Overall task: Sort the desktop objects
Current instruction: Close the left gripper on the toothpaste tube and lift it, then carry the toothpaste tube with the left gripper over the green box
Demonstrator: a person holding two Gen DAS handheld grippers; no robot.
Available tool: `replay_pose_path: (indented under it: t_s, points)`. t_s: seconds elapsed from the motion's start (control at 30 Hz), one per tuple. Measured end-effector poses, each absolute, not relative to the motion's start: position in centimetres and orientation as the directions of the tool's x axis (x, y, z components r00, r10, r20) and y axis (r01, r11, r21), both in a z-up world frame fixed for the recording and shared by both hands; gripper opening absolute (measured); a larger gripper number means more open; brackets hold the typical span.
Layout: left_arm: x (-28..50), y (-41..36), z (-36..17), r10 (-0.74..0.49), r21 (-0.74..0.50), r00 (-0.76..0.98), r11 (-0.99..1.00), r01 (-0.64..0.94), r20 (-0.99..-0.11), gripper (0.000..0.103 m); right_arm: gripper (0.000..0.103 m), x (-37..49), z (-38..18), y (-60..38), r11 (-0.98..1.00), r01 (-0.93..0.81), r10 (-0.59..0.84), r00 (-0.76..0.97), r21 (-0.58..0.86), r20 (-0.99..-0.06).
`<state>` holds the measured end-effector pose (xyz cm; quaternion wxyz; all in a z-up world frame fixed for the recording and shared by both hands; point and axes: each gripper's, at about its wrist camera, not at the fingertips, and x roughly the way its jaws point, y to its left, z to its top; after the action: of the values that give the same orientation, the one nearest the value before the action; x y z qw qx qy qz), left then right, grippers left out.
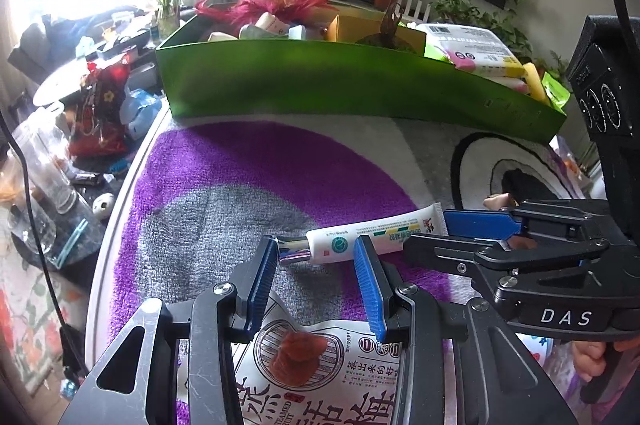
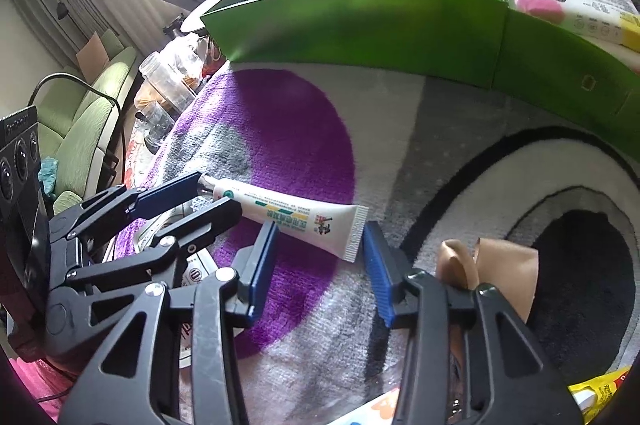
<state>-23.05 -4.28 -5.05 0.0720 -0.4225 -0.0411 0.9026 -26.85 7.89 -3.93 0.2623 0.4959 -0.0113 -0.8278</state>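
Two hand-held grippers bracket one tube [image 1: 376, 235]

Left hand-held gripper [image 1: 316, 251] and right hand-held gripper [image 2: 320, 239] stand half-open, gripping nothing; next, one closes and lifts toward the green box [image 1: 360, 81] ahead.

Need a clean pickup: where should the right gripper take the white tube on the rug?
Grip the white tube across its round mid-body, coming from above with a finger each side. It lies flat; the crimped tail nearest the right gripper is thin, the cap end sits by the left gripper.
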Motion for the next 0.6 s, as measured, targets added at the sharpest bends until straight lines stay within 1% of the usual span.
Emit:
replay_pose_path:
  t_s: [0.33,0.6]
  points:
    - [-22.8,-4.4,-3.2,0.159,-0.126,-0.666,-0.987,-0.098,-0.729,0.039,0.043,-26.4,-2.5,8.1,-0.862,0.420,-0.459,-0.409,0.284,-0.789]
    - [-23.0,-4.2,-0.8,0.159,-0.111,-0.708,-0.987,-0.113,-0.688,0.039,0.043,-26.3,0.1,8.5,-0.865,0.424,-0.462,-0.470,0.267,-0.752]
